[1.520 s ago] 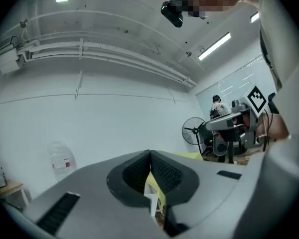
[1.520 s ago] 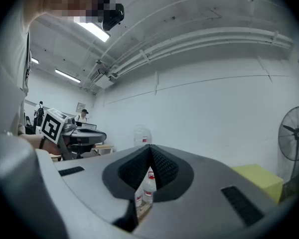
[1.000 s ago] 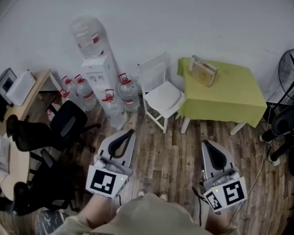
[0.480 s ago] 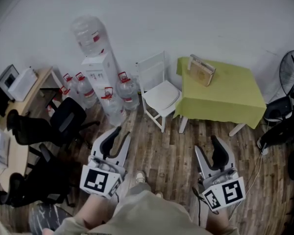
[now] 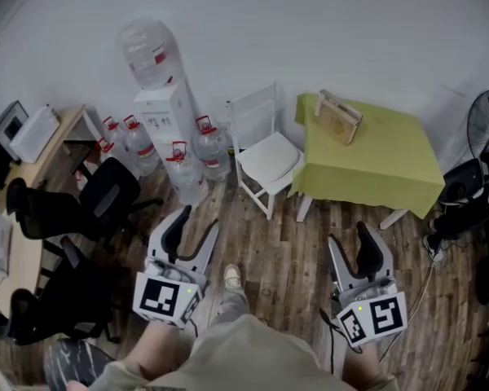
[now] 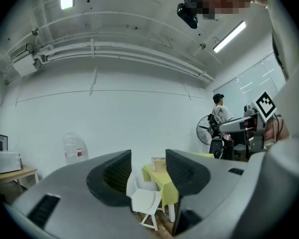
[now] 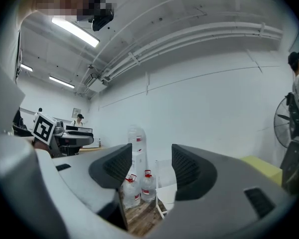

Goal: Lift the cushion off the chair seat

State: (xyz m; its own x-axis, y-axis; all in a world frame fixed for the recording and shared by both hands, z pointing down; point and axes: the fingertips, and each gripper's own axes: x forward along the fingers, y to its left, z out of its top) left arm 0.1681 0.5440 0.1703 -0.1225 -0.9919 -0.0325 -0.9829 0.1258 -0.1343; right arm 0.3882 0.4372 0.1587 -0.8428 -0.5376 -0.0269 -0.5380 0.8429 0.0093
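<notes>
White chair and cushion, lime-green tablecloth, brown plank floor.

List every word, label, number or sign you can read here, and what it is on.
None can be read.
Red labels on the water bottles: too small and blurred.
Print on the cardboard box on the green table: too small to read.

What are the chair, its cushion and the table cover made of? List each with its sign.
Chair: probably painted wood, matte white, with a slatted back and straight legs.
Cushion: likely fabric-covered padding, white with a soft rounded edge; too small to confirm.
Table cover: cloth, yellow-green, hanging in folds over the edges.
</notes>
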